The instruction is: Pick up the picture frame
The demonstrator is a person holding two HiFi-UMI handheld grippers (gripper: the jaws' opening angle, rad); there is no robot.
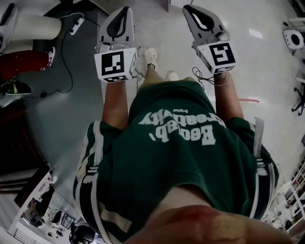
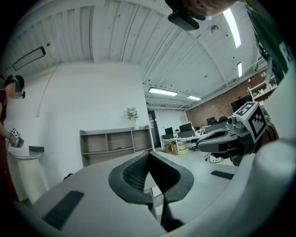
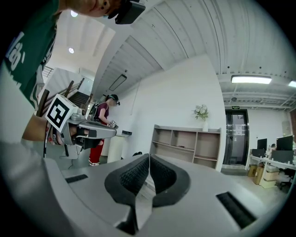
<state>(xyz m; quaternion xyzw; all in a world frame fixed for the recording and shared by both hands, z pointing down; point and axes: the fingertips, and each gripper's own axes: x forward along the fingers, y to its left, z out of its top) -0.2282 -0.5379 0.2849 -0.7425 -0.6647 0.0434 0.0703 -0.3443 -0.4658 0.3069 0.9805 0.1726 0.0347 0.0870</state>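
Head view: I've got the wearer standing, green shirt (image 1: 181,152), white shoes (image 1: 151,57) on a pale floor (image 1: 57,119). Both units are held out level in front, side by side and apart.

L hand-held gripper (image 1: 126,8): in its own view (image 2: 149,155) the black pads are pressed together, nothing between them. R hand-held gripper (image 1: 188,7): same in its view (image 3: 149,157), pads closed narrow onto each other, empty.

Each cam catches the other unit off to the side: the R one sits at the right of the left gripper view, the L one at the left of the right gripper view.

Ahead, against a white wall, there's an open shelf unit (image 2: 115,146) w/ a small plant (image 2: 132,114) on top. The right gripper view shows the same shelf (image 3: 189,146) and plant (image 3: 200,112). Office desks (image 2: 182,136) stand further back, w/ a brick wall (image 2: 222,104) behind them. A second person in red trousers (image 3: 102,125) stands by a white round stand (image 3: 118,148).

Picture frame: can't tell where it is, as no view shows it. The shelf compartments are too small to read.
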